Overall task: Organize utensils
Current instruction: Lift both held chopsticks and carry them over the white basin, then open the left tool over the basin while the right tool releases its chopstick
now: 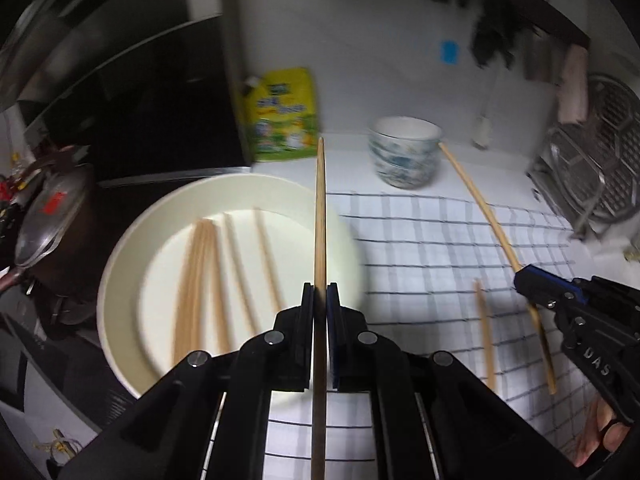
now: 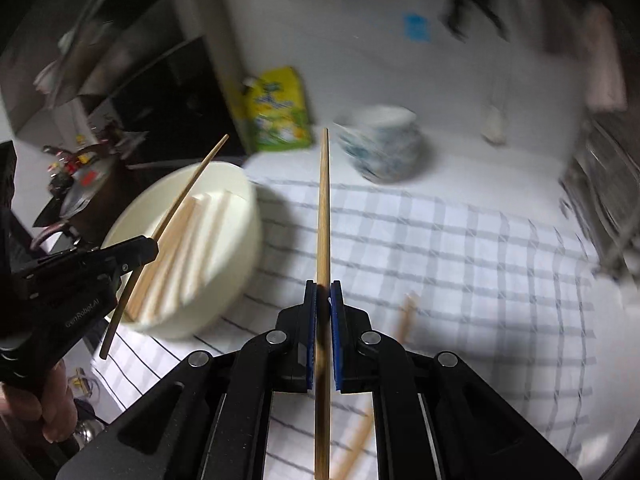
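- Nearest to me, my left gripper point(image 1: 320, 294) is pinching one wooden chopstick point(image 1: 320, 216) between its pads; the stick runs straight ahead past the fingertips, its tip up toward the yellow pouch point(image 1: 282, 114).
- My right gripper point(image 2: 323, 292) is likewise clamped on a second chopstick point(image 2: 324, 208), blue pads pressed against it on both sides — the stick points forward, its tip just beside the patterned cup point(image 2: 380, 148) in this view.
- From the left wrist camera I see the right gripper low at the right edge, its chopstick slanting up across the checked cloth point(image 1: 432, 240) toward the cup.
- From the right wrist camera the left gripper sits at the left edge, its stick angled over the white bowl point(image 2: 240, 216).
- Just beyond my left fingers lies that white bowl, with several chopsticks point(image 1: 208, 276) resting inside it, lying roughly side by side.
- On the checked cloth, between the two grippers, one loose chopstick point(image 1: 484, 332) lies flat; in the right wrist view it is blurred.
- Further out, the patterned cup stands upright at the cloth's far edge.
- The yellow pouch stands against the back wall, left of the cup.
- At far right a metal rack point(image 1: 592, 172) stands; to the left is a dark pan with a lid point(image 1: 52, 208).
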A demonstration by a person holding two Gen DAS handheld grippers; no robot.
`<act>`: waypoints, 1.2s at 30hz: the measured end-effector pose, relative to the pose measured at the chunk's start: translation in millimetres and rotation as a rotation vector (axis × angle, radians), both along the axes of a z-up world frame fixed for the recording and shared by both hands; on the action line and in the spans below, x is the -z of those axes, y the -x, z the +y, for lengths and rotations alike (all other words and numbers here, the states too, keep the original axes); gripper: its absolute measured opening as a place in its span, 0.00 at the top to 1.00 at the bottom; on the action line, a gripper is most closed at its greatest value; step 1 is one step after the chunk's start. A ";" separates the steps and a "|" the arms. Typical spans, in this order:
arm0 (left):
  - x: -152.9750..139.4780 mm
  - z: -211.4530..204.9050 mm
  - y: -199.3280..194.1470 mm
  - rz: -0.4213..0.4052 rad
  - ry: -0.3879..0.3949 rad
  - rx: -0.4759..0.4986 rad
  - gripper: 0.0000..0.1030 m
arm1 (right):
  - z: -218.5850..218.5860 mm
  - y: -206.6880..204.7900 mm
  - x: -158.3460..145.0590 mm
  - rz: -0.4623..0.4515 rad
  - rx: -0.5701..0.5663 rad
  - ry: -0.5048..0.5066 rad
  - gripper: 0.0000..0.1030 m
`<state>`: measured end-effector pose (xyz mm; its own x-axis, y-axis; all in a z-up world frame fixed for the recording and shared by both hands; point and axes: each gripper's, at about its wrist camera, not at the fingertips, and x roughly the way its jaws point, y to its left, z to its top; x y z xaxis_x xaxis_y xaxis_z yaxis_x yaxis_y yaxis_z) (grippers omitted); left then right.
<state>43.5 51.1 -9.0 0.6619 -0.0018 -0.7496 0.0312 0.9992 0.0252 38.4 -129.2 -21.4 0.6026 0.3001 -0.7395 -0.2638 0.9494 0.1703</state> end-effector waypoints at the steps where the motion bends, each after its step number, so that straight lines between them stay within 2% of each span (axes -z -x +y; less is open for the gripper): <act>1: -0.7 13.8 -3.6 0.001 -0.002 -0.021 0.93 | 13.7 -8.0 -2.4 -0.004 -0.023 -0.004 0.93; 7: 1.5 73.9 -24.2 0.000 -0.016 -0.104 0.93 | 86.4 -45.2 -5.0 0.003 -0.116 -0.037 0.93; 13: 18.4 107.8 -40.8 0.037 -0.006 -0.113 0.93 | 154.8 -69.2 11.1 0.045 -0.177 -0.012 0.93; 18: 38.6 121.8 -52.4 0.090 0.000 -0.091 0.93 | 182.0 -83.1 33.1 0.111 -0.179 -0.003 0.93; 24: 58.1 132.4 -57.6 0.150 0.023 -0.075 0.92 | 187.8 -90.4 60.1 0.190 -0.147 0.012 0.93; 26: 60.4 135.9 -58.8 0.161 0.035 -0.081 0.86 | 187.1 -91.2 62.6 0.198 -0.135 0.016 0.93; 27: 60.8 137.3 -59.2 0.164 0.041 -0.083 0.78 | 187.0 -92.2 62.9 0.195 -0.130 0.018 0.93; 29: 59.4 141.1 -59.2 0.163 0.054 -0.089 0.63 | 184.7 -89.6 60.1 0.178 -0.117 0.024 0.83; 31: 55.6 144.7 -57.0 0.147 0.059 -0.105 0.36 | 181.4 -86.9 56.9 0.163 -0.108 0.025 0.77; 33: 49.9 147.1 -52.8 0.115 0.055 -0.122 0.28 | 177.8 -84.2 53.7 0.154 -0.101 0.021 0.77; 36: 44.3 147.8 -49.6 0.105 0.046 -0.127 0.27 | 172.5 -80.3 49.9 0.146 -0.091 0.018 0.76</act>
